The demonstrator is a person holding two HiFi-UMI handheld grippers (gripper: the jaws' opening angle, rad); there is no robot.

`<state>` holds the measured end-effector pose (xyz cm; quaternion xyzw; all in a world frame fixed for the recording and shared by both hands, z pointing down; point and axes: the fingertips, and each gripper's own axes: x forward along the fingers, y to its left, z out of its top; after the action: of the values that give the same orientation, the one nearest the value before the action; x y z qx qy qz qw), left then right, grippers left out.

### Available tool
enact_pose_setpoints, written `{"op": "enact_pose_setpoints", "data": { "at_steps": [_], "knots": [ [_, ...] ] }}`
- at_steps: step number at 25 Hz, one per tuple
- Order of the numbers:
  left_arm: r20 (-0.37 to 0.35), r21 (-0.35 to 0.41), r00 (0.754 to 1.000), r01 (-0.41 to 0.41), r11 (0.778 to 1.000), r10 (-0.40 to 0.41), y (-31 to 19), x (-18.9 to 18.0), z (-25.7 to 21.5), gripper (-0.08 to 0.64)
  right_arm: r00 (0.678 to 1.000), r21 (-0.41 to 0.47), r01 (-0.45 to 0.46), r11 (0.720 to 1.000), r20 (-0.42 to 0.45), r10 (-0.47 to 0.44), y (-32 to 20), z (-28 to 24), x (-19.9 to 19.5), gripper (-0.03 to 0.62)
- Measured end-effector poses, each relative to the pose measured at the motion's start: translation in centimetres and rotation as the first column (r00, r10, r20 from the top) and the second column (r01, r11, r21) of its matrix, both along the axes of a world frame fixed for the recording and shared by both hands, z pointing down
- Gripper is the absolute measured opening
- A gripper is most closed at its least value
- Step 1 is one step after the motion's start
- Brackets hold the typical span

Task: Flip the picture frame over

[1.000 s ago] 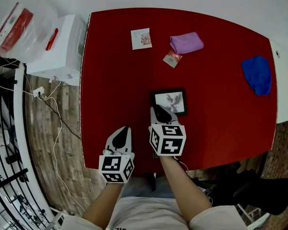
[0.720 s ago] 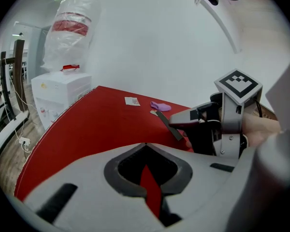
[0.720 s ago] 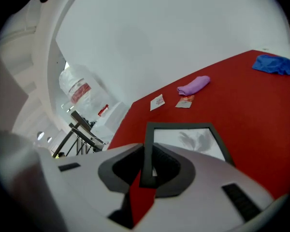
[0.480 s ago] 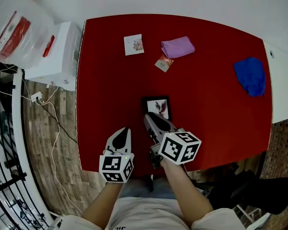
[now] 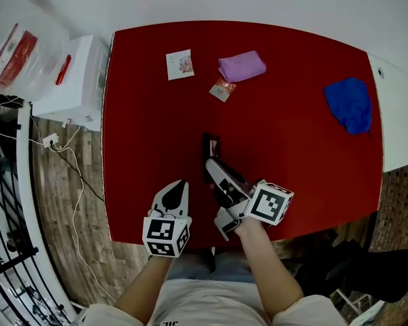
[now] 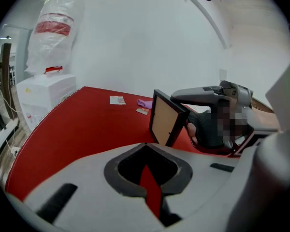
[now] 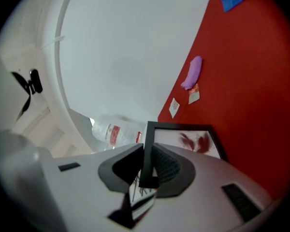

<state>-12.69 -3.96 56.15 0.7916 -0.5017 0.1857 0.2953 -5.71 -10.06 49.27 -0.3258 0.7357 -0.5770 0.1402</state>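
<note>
The black picture frame (image 5: 210, 156) stands lifted on edge over the red table (image 5: 299, 161), so the head view shows it only as a thin strip. My right gripper (image 5: 213, 166) is shut on its near edge. In the right gripper view the frame (image 7: 188, 140) has its print of red leaves facing one side and its border clamped between the pads (image 7: 165, 167). The left gripper view shows its tan back (image 6: 165, 119), with the right gripper (image 6: 209, 95) above it. My left gripper (image 5: 177, 185) is shut and empty, left of the frame near the table's front edge.
At the far side of the table lie a small card (image 5: 179, 64), a purple cloth (image 5: 241, 66) and a small packet (image 5: 221, 89). A blue cloth (image 5: 349, 104) lies at the right. A white box (image 5: 75, 80) and a plastic bag (image 5: 13, 43) stand left of the table.
The frame lay flat and face up a second ago; now it is raised on edge. My right gripper has risen and rolled with it. My left gripper has shifted a little.
</note>
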Motion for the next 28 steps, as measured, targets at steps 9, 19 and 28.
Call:
{"op": "enact_pose_setpoints", "data": {
  "at_steps": [9, 19, 28],
  "knots": [
    [-0.027, 0.028, 0.994, -0.105, 0.994, 0.105, 0.4, 3.6, 1.1, 0.006, 0.966, -0.062, -0.020, 0.998, 0.258, 0.035, 0.4, -0.1, 1.4, 0.061],
    [0.038, 0.122, 0.966, -0.258, 0.959, 0.255, 0.7, 8.0, 2.3, 0.095, 0.951, -0.062, -0.017, 0.998, 0.306, 0.035, 0.9, 0.3, 3.5, 0.061],
    [0.152, 0.170, 0.942, -0.322, 0.932, 0.298, -0.8, 12.4, 3.6, 0.120, 0.960, -0.059, -0.024, 0.998, 0.276, 0.039, 1.1, 0.2, 5.3, 0.061]
  ]
}}
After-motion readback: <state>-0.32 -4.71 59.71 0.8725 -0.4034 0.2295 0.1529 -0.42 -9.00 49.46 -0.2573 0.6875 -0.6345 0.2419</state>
